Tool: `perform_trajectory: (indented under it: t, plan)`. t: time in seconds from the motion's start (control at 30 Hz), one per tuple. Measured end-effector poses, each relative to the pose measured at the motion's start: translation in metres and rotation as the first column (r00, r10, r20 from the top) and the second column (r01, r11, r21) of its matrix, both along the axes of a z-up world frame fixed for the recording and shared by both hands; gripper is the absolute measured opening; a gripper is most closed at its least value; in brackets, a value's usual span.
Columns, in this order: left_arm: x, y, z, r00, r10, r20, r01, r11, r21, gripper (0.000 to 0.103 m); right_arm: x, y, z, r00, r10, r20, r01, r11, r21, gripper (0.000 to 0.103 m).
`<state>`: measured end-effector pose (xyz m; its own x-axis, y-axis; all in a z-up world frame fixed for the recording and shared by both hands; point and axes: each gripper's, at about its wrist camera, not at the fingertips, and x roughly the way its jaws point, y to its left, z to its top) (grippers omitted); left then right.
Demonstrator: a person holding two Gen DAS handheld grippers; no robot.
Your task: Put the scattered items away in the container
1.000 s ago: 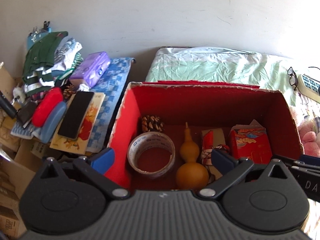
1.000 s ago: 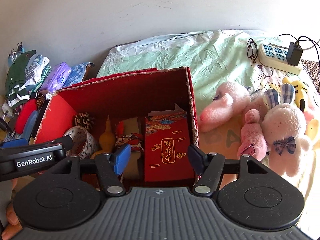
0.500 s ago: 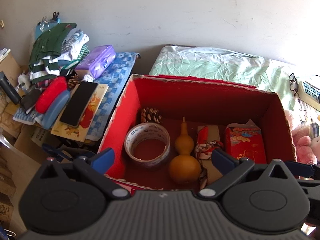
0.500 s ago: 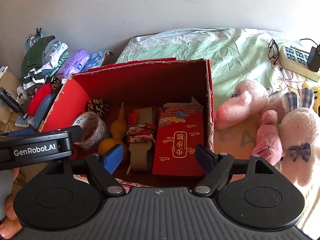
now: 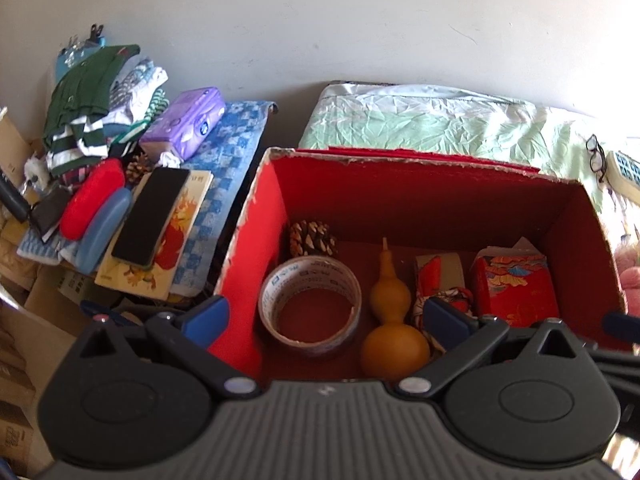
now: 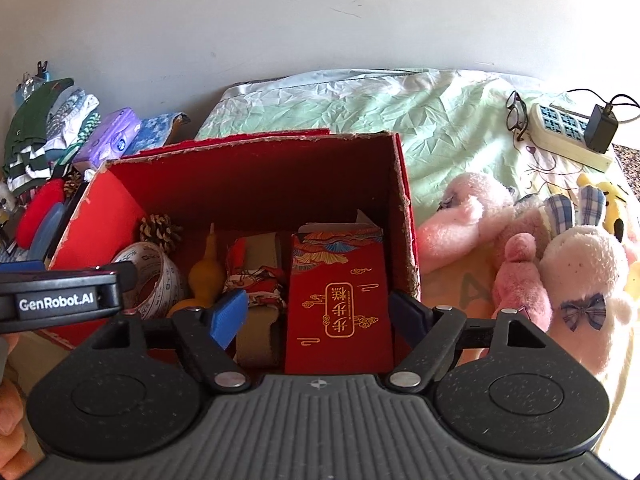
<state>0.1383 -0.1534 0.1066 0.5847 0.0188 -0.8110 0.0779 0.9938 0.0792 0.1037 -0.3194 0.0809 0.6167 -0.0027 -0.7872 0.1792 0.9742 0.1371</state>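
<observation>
Red box (image 5: pixel 432 200) near wall behind left hand-held gripper (image 5: pixel 326 318), jaws apart.

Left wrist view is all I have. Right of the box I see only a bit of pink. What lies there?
Observer: Plush toys, pink ones and a white one, lie in a heap beside the right wall of the box.
Operator: The strip next to the glasses is cut off in my view. Is something plugged into it?
Observer: Yes, a black adapter with a cable sits in the far end of the power strip.
</observation>
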Motion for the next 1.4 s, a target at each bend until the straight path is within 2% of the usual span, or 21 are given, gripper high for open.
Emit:
perform_trajectory:
  t: [0.1,0.23,0.33,0.37,0.47,0.57,0.63,0.7,0.77,0.8,0.97,1.07,1.13,1.2,1.4]
  plan:
    - [0.006,0.005,-0.005,0.999,-0.036,0.006,0.036,0.999,0.003,0.103,0.008,-0.001,0.0,0.998,-0.056,0.011,0.056,0.998,0.014,0.08]
    - [0.016,0.003,-0.018,0.996,-0.08,-0.045,0.08,0.997,-0.003,0.102,0.019,0.011,-0.004,0.997,-0.078,-0.006,0.078,0.997,-0.023,0.082]
    - [0.019,0.003,-0.027,0.994,-0.096,-0.06,0.097,0.995,0.024,0.103,0.026,0.013,-0.011,0.994,-0.097,-0.047,0.099,0.994,0.047,0.073]
    - [0.021,0.004,-0.029,0.993,-0.1,-0.067,0.102,0.994,0.025,0.103,0.028,0.015,-0.013,0.993,-0.106,-0.061,0.109,0.993,0.051,0.075]
    - [0.023,0.003,-0.033,0.99,-0.124,-0.072,0.127,0.991,0.034,0.103,0.033,0.028,-0.014,0.996,-0.079,-0.049,0.08,0.997,0.007,0.07]
    - [0.03,-0.002,-0.037,0.983,-0.15,-0.103,0.156,0.987,0.046,0.103,0.042,0.03,-0.02,0.994,-0.074,-0.078,0.075,0.997,0.001,0.065]
    - [0.036,-0.003,-0.042,0.976,-0.162,-0.148,0.165,0.986,0.009,0.103,0.048,0.026,-0.025,0.991,-0.08,-0.105,0.077,0.997,-0.028,0.06]
    - [0.042,-0.003,-0.046,0.968,-0.167,-0.189,0.162,0.986,-0.039,0.103,0.052,0.018,-0.029,0.988,-0.085,-0.133,0.08,0.996,-0.037,0.044]
    - [0.045,-0.008,-0.049,0.968,-0.164,-0.189,0.163,0.986,-0.022,0.103,0.055,0.011,-0.034,0.982,-0.086,-0.166,0.083,0.996,-0.024,0.031]
    - [0.046,-0.011,-0.05,0.967,-0.164,-0.196,0.166,0.986,-0.006,0.103,0.055,0.01,-0.036,0.98,-0.079,-0.183,0.077,0.997,-0.015,0.028]
    - [0.047,-0.024,-0.057,0.956,-0.187,-0.226,0.198,0.98,0.031,0.103,0.063,0.01,-0.05,0.966,-0.056,-0.254,0.065,0.997,0.029,0.029]
    - [0.048,-0.027,-0.057,0.945,-0.219,-0.244,0.221,0.975,-0.021,0.103,0.062,0.01,-0.048,0.966,-0.056,-0.252,0.066,0.997,0.034,0.029]
    - [0.048,-0.032,-0.058,0.942,-0.227,-0.246,0.228,0.973,-0.028,0.103,0.061,0.009,-0.046,0.966,-0.064,-0.249,0.075,0.997,0.035,0.021]
    - [0.047,-0.037,-0.059,0.939,-0.242,-0.246,0.243,0.97,-0.027,0.103,0.059,0.006,-0.045,0.966,-0.073,-0.247,0.084,0.996,0.033,0.009]
    - [0.047,-0.047,-0.061,0.926,-0.278,-0.254,0.275,0.96,-0.049,0.103,0.054,0.006,-0.043,0.969,-0.067,-0.238,0.081,0.996,0.048,0.006]
